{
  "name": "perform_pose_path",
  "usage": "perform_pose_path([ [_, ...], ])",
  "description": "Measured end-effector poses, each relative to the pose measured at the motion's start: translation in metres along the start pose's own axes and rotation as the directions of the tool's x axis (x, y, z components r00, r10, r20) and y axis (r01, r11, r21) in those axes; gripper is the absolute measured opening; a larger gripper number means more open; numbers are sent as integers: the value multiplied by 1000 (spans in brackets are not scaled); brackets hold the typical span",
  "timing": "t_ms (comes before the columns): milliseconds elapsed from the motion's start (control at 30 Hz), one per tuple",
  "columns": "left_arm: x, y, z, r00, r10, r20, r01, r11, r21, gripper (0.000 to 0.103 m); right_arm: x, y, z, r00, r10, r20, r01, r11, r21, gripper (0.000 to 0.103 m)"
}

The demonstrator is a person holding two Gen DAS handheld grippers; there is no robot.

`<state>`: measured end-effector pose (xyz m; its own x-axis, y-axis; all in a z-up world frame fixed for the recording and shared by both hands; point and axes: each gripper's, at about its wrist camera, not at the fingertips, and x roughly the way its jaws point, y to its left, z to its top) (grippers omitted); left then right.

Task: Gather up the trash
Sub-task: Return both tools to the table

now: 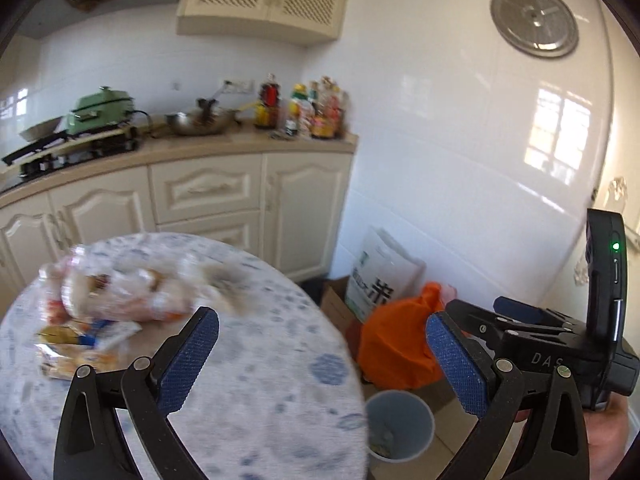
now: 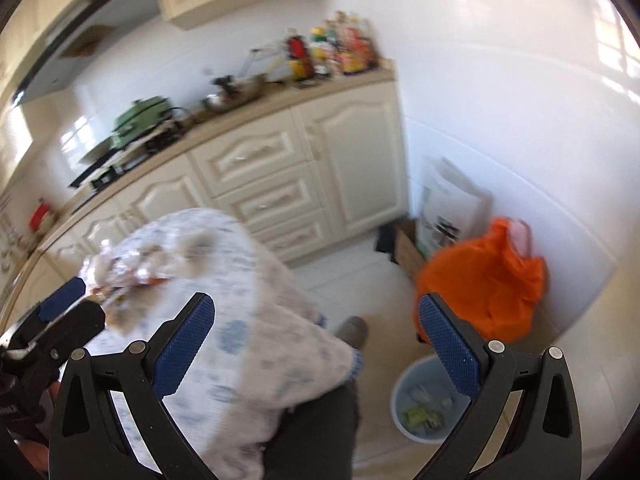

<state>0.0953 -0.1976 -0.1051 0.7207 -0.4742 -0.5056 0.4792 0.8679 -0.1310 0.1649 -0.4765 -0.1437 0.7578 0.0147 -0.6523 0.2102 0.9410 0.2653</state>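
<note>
Progress: partial. The pale blue waste bin (image 2: 428, 400) on the floor already holds a few items, among them a green wrapper and some pale scraps, so some collection appears done. The bulk remains: a heap of clear plastic bags and snack wrappers (image 1: 120, 292) lies on the far side of the round desk (image 1: 260, 380), well apart from the bin. The pile is blurred in both views; individual pieces cannot be counted.

Tongs: the left tongs (image 1: 320, 356) stand wide apart and empty, hovering above the near edge of the desk with the wrapper pile ahead and to their left. The right tongs (image 2: 316, 344) are likewise spread wide and carry nothing; they hang over the desk's right edge, with the bin below and to the right. In my judgement the next step is a reach to the pile, then a carry to the bin.

Surface: the desk is covered by a white cloth with blue blotches; a dark grey smudge or fluffy clump (image 1: 228, 280) sits beside the pile, nature unclear.

Room: a kitchen. Cream cabinets (image 1: 208, 192) run along the wall under a tan worktop bearing a green cooker (image 1: 100, 110), a metal wok (image 1: 200, 120) and a cluster of bottles (image 1: 304, 108). White tiled walls. In the corner stand an orange bag (image 2: 484, 280), a white printed sack (image 1: 384, 272) and a cardboard box. The person's dark trouser leg and slipper show beneath the right tongs.
</note>
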Motion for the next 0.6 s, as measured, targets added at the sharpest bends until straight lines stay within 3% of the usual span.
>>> perform_pose_path([
  [300,-83,68,-19,985,156,71,-153,987,-58,102,8,106,-2,990,137,-16,-138,975,-174,103],
  [600,-123,109,-39,953,294,73,-283,949,-138,102,25,186,-19,967,242,-74,-253,920,-299,103],
])
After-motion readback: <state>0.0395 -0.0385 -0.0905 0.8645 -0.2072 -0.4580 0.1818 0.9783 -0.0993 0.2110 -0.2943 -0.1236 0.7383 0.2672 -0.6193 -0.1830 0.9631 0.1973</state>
